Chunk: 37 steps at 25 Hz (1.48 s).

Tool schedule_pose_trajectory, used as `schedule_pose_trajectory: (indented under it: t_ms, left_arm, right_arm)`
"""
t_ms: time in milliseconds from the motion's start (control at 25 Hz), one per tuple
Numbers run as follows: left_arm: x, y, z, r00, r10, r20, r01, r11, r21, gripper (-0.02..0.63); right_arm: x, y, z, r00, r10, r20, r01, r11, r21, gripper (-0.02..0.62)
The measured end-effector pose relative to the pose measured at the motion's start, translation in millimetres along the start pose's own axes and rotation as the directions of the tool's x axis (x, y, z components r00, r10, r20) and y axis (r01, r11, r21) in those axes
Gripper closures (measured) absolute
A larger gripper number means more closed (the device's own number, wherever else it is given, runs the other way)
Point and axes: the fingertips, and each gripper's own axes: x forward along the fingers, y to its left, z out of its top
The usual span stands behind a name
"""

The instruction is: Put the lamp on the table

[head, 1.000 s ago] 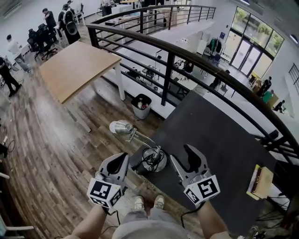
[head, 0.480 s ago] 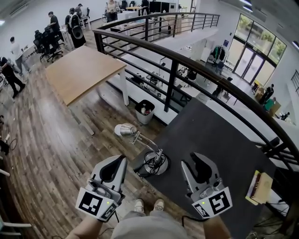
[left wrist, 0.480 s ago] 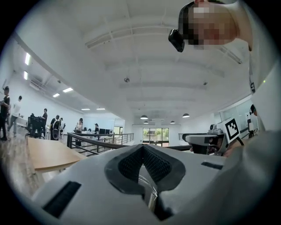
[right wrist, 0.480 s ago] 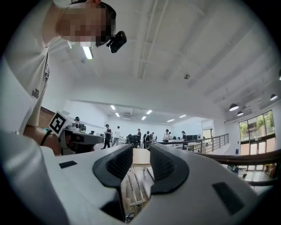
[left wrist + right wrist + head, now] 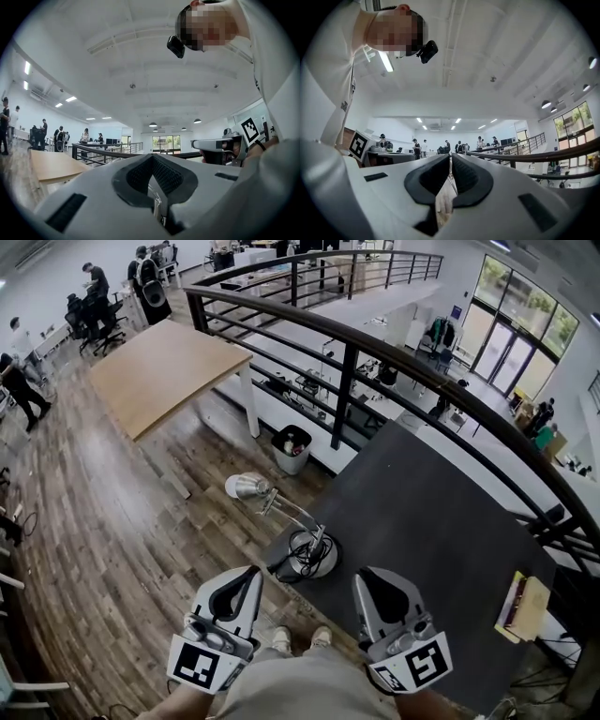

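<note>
White left gripper (image 5: 247, 575) and right gripper (image 5: 367, 578), black-padded, with black-and-white marker cubes (image 5: 200, 664); white shirt (image 5: 277, 110), pale shoes (image 5: 279, 641)

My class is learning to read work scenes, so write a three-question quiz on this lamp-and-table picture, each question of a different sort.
1. True or false: the silver desk lamp with the round base stands on the light wooden table.
2. The black waste bin stands: A on the dark grey table; B on the wood-plank floor near the black railing; C on the light wooden table.
3. What does the lamp's head hang over?
Key: 1 false, it stands on the dark grey table's corner; 2 B; 3 the floor, beyond the table's corner.
</note>
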Motion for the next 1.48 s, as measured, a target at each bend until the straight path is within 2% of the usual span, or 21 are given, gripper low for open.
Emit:
schedule_pose_trajectory:
  t_ms: [280, 480, 600, 1080, 1280, 1480]
  left_arm:
    - [3.5, -1.3, -4.4, 1.0, 0.001, -0.016, -0.001, 1.0, 0.006, 0.601]
    - [8.2, -1.3, -1.6, 1.0, 0.003, -0.01, -0.003, 1.0, 0.009, 0.601]
    - [11.1, -4.0, 2.2, 1.0, -0.009, 0.002, 0.009, 1.0, 0.009, 0.601]
    - [12.0, -6.8, -0.9, 0.999, -0.019, -0.03, 0.019, 1.0, -0.002, 0.601]
    - [8.0, -7.2, -6.8, 0.998, -0.034, -0.062, 0.035, 0.999, 0.019, 0.601]
    - [11.0, -3.3, -4.9, 0.999, -0.022, -0.039, 0.022, 1.0, 0.001, 0.601]
  right_arm:
    - [0.1, -7.9, -3.4, 1.0, 0.001, -0.019, -0.001, 1.0, 0.002, 0.594]
    - [3.7, -8.0, -5.1, 0.999, 0.013, -0.046, -0.015, 0.999, -0.052, 0.597]
    - [4.7, -7.5, -5.6, 0.999, 0.019, -0.05, -0.021, 0.998, -0.051, 0.597]
    - [6.6, 1.2, 7.0, 0.998, 0.065, -0.014, -0.065, 0.998, -0.023, 0.597]
    - [6.9, 5.2, 10.4, 0.997, 0.074, -0.016, -0.074, 0.997, -0.016, 0.597]
    - [8.4, 8.7, 18.3, 0.996, 0.084, 0.003, -0.084, 0.996, -0.028, 0.597]
